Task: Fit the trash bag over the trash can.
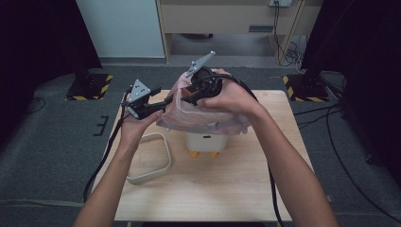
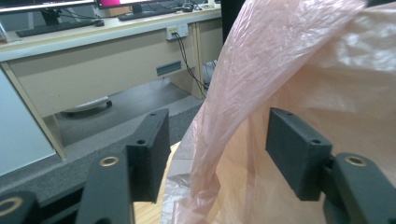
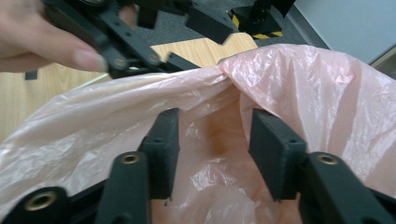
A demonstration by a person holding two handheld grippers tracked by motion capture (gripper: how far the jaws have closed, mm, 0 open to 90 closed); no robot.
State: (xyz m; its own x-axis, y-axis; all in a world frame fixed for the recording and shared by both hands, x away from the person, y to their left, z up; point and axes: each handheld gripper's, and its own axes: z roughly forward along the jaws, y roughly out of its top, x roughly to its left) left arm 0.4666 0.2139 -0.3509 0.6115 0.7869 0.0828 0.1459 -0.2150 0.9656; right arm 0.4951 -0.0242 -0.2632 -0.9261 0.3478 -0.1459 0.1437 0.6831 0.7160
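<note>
So we're fitting the pink plastic bag point(image 1: 198, 116) over the small white bin point(image 1: 206, 141) that sits mid-bench, and the bag is draped over its top, with the rim held up at the far-left side. Left tongs point(image 1: 163, 105) are spread, with a fold of bag rim hanging between the pads but not pinched yet; right tongs point(image 1: 189, 97) are spread too, poking down into the bag mouth. Our guess for doing this bit well: close the left tongs on that fold first, then use the right ones to push the film outward and down past the bin lip, slowly, since thin film probably tears or slips. The beige rectangular ring point(image 1: 150, 158) waits near-left on the bench point(image 1: 246, 189).
</note>
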